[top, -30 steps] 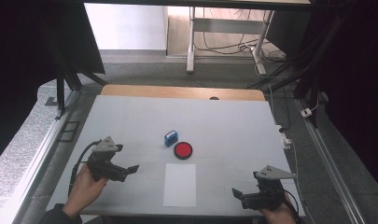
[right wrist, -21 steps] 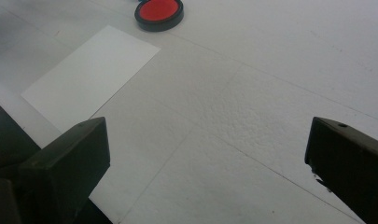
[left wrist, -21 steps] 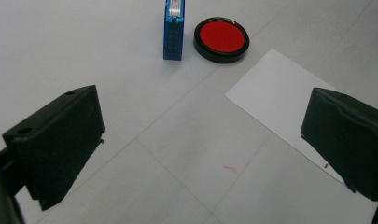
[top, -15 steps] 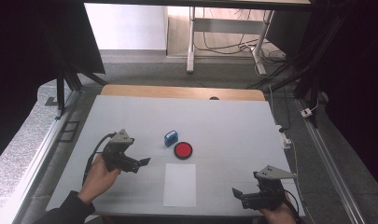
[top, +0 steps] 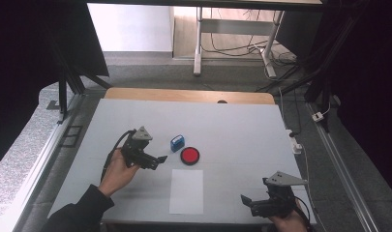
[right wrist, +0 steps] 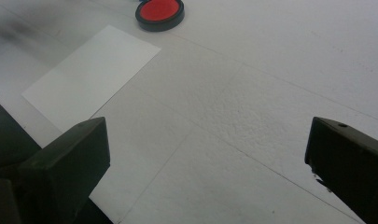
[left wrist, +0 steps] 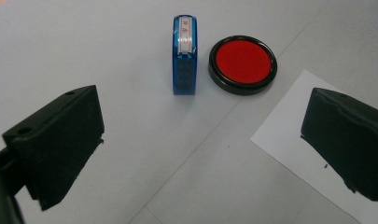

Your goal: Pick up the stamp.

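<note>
A small blue stamp lies on its side on the grey table, just left of a round red ink pad in a black case. A white sheet of paper lies in front of them. My left gripper hovers open a short way left of the stamp and pad, jaws pointing at them with nothing between. My right gripper stands open near the front right edge, empty, pointing left toward the paper.
The table's wooden far edge runs along the back, with metal desk legs and cables on the floor beyond. A cable and plug hang by the table's right edge. Dark frame posts stand at the left.
My left gripper has moved right and forward from the table's left part to just beside the stamp and ink pad. The right gripper has stayed in place.
</note>
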Demonstrator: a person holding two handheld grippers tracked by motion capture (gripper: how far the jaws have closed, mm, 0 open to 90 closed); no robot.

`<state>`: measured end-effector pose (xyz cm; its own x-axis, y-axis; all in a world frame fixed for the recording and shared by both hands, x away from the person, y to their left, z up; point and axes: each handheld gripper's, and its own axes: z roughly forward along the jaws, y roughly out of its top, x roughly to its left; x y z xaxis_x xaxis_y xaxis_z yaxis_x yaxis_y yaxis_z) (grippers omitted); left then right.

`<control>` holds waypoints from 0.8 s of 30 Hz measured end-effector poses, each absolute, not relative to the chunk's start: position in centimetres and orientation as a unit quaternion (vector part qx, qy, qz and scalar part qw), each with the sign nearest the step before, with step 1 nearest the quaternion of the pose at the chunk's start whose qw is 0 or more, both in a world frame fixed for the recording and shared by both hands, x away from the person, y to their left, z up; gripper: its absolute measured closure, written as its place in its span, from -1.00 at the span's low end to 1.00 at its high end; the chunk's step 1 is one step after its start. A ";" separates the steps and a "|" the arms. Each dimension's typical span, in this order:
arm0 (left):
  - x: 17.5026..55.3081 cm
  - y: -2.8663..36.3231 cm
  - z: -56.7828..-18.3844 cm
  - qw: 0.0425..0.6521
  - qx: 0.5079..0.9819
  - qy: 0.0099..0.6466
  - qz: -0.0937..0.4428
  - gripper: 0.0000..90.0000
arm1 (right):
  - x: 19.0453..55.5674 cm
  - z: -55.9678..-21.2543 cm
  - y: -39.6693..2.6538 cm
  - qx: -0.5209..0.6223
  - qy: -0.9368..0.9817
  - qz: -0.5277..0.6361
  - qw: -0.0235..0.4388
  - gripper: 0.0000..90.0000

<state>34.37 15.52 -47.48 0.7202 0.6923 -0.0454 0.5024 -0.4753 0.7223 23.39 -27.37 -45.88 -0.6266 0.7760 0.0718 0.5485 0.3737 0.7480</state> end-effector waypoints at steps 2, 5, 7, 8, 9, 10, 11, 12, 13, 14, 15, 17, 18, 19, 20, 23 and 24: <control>34.8 15.2 -47.5 0.370 0.850 0.351 0.130 -1.00 | 23.4 -45.9 -27.4 0.406 0.815 0.386 0.147 -1.00; 35.5 14.6 -47.6 0.366 0.851 0.351 0.133 -1.00 | 23.4 -45.9 -27.4 0.406 0.815 0.386 0.147 -1.00; 36.0 14.2 -47.7 0.362 0.853 0.351 0.135 -1.00 | 23.4 -45.9 -27.4 0.406 0.815 0.386 0.147 -1.00; 36.2 14.0 -47.8 0.360 0.854 0.351 0.134 -1.00 | 23.4 -45.9 -27.4 0.406 0.815 0.386 0.147 -1.00; 36.4 13.8 -47.9 0.357 0.856 0.350 0.133 -1.00 | 23.4 -45.9 -27.4 0.406 0.815 0.387 0.146 -1.00; 36.6 13.6 -48.0 0.357 0.857 0.348 0.132 -1.00 | 23.4 -45.9 -27.4 0.407 0.814 0.388 0.146 -1.00; 36.8 13.5 -48.0 0.354 0.859 0.347 0.132 -1.00 | 23.4 -45.9 -27.4 0.407 0.814 0.388 0.146 -1.00; 36.9 13.3 -48.1 0.354 0.859 0.346 0.132 -1.00 | 23.4 -45.9 -27.4 0.406 0.814 0.388 0.146 -1.00; 37.1 13.1 -48.1 0.352 0.860 0.344 0.133 -1.00 | 23.4 -45.9 -27.4 0.407 0.814 0.388 0.146 -1.00; 37.3 13.0 -48.2 0.350 0.861 0.342 0.135 -1.00 | 23.4 -45.9 -27.4 0.406 0.815 0.388 0.146 -1.00; 37.5 12.8 -48.2 0.350 0.862 0.341 0.135 -1.00 | 23.4 -45.9 -27.4 0.406 0.815 0.387 0.145 -1.00; 37.8 12.4 -48.3 0.351 0.863 0.339 0.134 -1.00 | 23.4 -45.9 -27.4 0.406 0.815 0.387 0.145 -1.00; 38.0 12.3 -48.4 0.353 0.862 0.339 0.132 -1.00 | 23.4 -45.9 -27.4 0.406 0.815 0.387 0.145 -1.00; 38.3 12.1 -48.5 0.351 0.863 0.338 0.131 -1.00 | 23.4 -45.9 -27.4 0.406 0.815 0.387 0.145 -1.00; 38.5 11.9 -48.6 0.351 0.864 0.337 0.130 -1.00 | 23.4 -45.9 -27.4 0.406 0.815 0.387 0.145 -1.00; 39.1 11.4 -48.9 0.346 0.867 0.335 0.129 -1.00 | 23.5 -45.9 -27.4 0.406 0.815 0.387 0.145 -1.00; 39.3 11.2 -49.0 0.344 0.868 0.335 0.128 -1.00 | 23.5 -45.9 -27.5 0.406 0.815 0.387 0.145 -1.00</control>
<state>39.33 11.23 -49.03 0.7425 0.6698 -0.0087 0.4934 -0.5382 0.6833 23.46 -27.45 -45.92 -0.6283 0.7740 0.0778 0.5493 0.3706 0.7489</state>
